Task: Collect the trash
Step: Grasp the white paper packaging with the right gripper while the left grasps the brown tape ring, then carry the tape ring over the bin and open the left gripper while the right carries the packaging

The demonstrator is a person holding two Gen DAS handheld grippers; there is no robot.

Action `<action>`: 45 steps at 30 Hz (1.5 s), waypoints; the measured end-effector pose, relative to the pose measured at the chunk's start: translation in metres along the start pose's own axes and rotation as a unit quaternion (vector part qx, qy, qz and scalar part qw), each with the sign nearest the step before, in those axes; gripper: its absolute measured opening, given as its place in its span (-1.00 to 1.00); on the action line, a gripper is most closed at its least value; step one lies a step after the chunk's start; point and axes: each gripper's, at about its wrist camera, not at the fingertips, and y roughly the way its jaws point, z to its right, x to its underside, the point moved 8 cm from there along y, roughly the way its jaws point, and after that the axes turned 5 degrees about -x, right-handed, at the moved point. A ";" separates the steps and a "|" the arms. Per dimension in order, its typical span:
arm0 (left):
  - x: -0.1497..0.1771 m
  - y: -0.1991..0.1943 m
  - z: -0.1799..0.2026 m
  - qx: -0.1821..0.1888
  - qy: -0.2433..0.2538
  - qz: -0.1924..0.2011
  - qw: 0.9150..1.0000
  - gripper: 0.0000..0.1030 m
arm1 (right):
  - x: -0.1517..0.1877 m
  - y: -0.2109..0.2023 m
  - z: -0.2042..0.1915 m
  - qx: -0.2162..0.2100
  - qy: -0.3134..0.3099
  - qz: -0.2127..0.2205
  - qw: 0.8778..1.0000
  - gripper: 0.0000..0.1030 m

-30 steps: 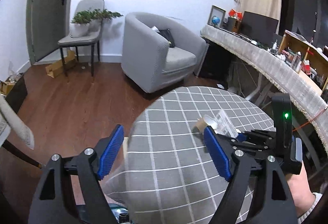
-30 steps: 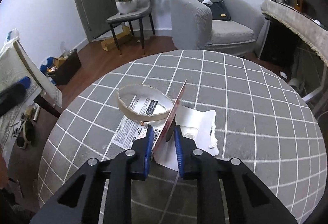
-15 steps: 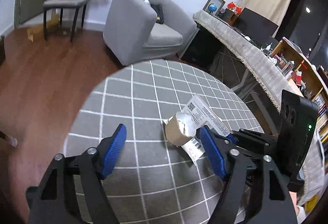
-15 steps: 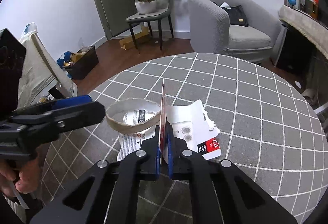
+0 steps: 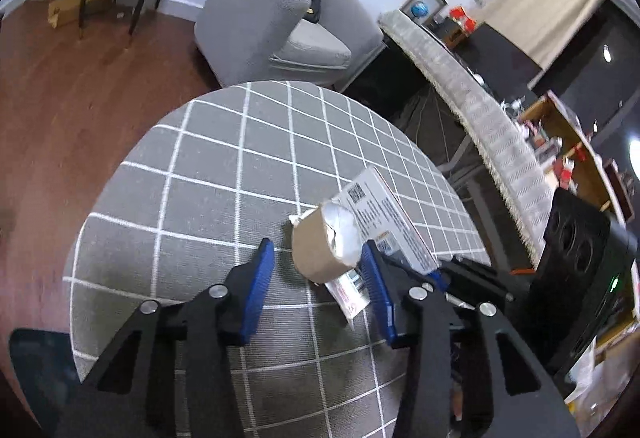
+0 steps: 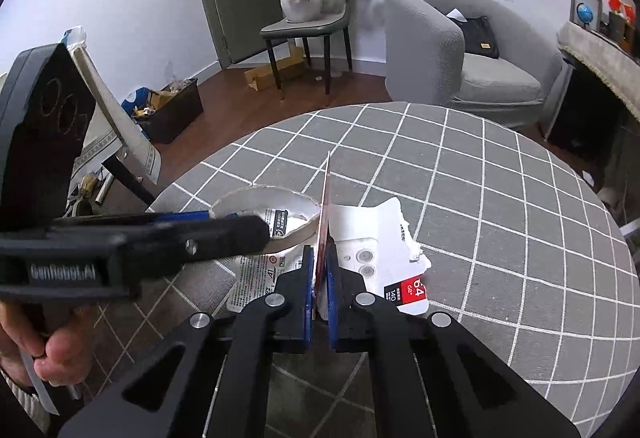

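The brown cardboard tape ring [image 6: 260, 211], torn white lining inside, lies on the grey checked table [image 6: 500, 197]. Beneath the ring lies a white printed paper label [image 6: 256, 278]. Just right of the ring, a thin red-and-white card [image 6: 325, 205] stands on edge. Right of that card lies torn white phone packaging [image 6: 384, 250] with a red "64" patch.
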 end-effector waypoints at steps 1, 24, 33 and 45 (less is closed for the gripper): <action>-0.001 -0.002 -0.001 0.001 -0.001 0.003 1.000 -0.09 | 0.000 0.000 -0.001 0.000 0.000 0.000 1.000 -0.89; 0.012 -0.065 0.001 -0.059 0.073 0.077 0.993 -0.34 | 0.010 -0.017 -0.015 0.007 0.011 0.021 1.000 -0.96; 0.034 -0.110 -0.003 -0.097 0.094 0.121 0.983 -0.34 | 0.020 -0.042 -0.037 0.011 0.005 0.055 0.998 -0.97; 0.079 -0.148 -0.016 -0.150 0.119 0.138 0.972 -0.34 | 0.051 -0.076 -0.078 -0.005 0.000 0.089 0.996 -0.97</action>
